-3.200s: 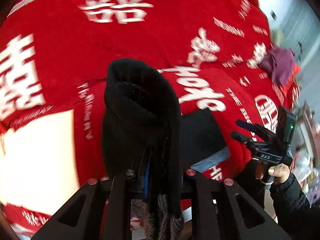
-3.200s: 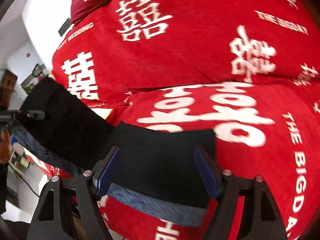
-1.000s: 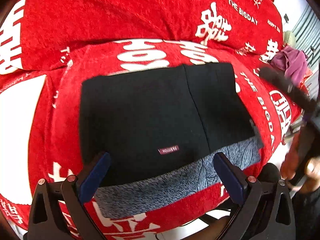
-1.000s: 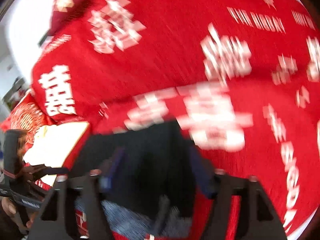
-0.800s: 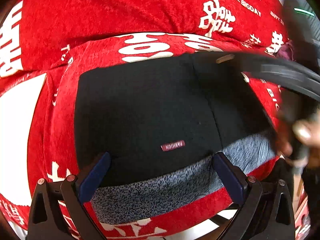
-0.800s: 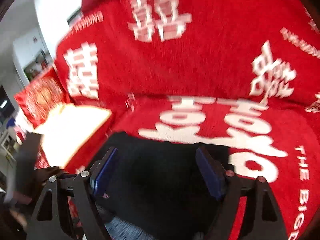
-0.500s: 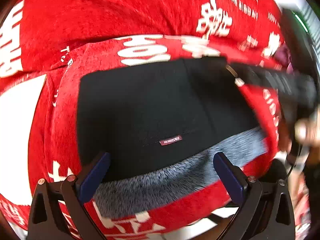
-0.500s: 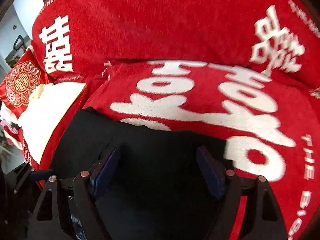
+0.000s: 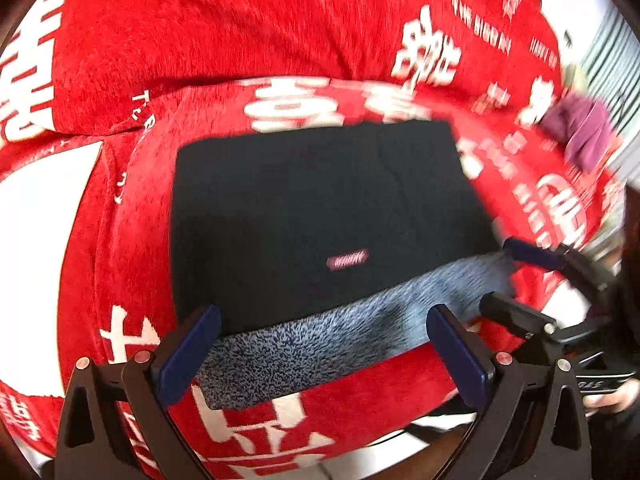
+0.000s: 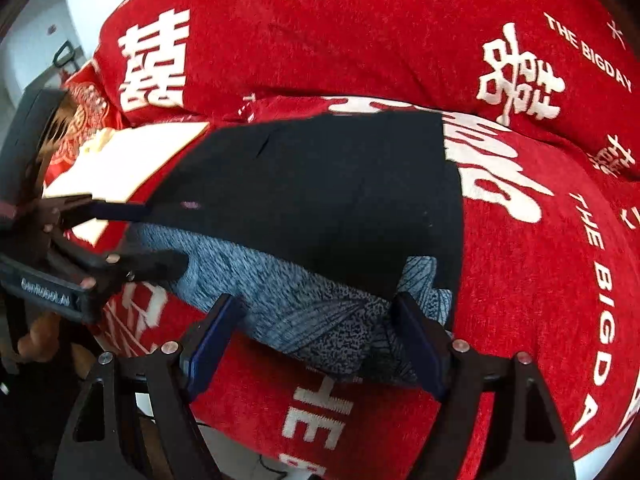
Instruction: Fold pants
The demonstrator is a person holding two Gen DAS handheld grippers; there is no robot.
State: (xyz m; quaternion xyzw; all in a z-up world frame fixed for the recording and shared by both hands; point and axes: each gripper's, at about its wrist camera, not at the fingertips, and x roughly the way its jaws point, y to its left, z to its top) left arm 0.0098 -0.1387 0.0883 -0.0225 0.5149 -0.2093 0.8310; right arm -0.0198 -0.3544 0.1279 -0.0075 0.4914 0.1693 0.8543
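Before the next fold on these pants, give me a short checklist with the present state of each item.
1. Pants lie flat as a folded rectangle on the red cover: ok.
2. Left gripper open, nothing between its pads: ok.
3. Right gripper open, straddling the grey fleece lining at the near edge: ok.
4. Edges aligned: not ok; the lining sticks out past the black layer along the near edge.
5. Right gripper pressing on the cloth: cannot tell.
6. Purple garment lies clear of the pants: ok.
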